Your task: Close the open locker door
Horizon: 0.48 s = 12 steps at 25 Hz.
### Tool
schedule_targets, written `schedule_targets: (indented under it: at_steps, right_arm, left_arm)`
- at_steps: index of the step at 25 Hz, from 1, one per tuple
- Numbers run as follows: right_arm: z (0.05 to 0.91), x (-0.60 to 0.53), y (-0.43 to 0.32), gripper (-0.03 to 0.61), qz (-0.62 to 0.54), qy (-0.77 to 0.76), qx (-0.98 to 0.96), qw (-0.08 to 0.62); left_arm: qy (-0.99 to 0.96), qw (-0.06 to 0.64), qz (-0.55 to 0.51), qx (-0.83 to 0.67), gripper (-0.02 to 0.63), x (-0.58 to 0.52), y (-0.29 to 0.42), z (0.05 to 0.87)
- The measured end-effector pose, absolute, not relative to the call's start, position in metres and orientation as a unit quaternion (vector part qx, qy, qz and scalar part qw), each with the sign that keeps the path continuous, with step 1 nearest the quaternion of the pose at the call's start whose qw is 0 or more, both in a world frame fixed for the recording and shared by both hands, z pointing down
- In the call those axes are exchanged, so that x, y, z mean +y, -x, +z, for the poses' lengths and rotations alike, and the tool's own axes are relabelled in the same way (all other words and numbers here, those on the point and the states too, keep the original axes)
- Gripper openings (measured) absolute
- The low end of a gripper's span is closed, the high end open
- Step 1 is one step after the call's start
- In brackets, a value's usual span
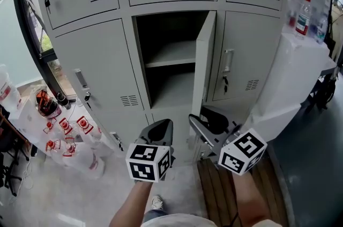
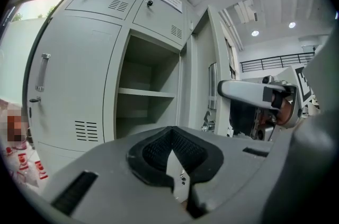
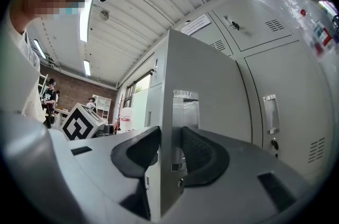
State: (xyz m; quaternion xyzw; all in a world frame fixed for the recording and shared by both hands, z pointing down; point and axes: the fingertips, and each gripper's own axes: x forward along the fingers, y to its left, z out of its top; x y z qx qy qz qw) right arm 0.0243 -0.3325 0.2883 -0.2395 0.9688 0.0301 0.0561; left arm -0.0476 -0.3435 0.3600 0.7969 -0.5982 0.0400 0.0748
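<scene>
Between the right gripper's (image 3: pixel 170 157) jaws stands the free edge of the locker door (image 3: pixel 212 69), swung wide, and the pads seem clamped on both its faces at the recessed handle (image 3: pixel 184 112). Thin painted sheet steel should be light, stiff and slick, swinging easily, so this edge hold suits it. Alongside, the left gripper (image 2: pixel 172 151) is closed and empty.

Head camera is looking steeply down at the near lockers (image 1: pixel 91 65). Left gripper (image 2: pixel 170 132) camera is facing the open door (image 2: pixel 202 74) from its inner side; right gripper (image 3: pixel 170 135) camera is viewing its outer side, very close.
</scene>
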Motion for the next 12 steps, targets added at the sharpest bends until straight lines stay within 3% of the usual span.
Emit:
schedule_targets:
  at_steps: [12]
  right_arm:
    - [0.289, -0.345, 0.025, 0.114, 0.008, 0.221, 0.974, 0.053]
  left_arm:
    - [-0.790, 0.079, 0.035, -0.607, 0.006, -0.354, 0.093, 0.361]
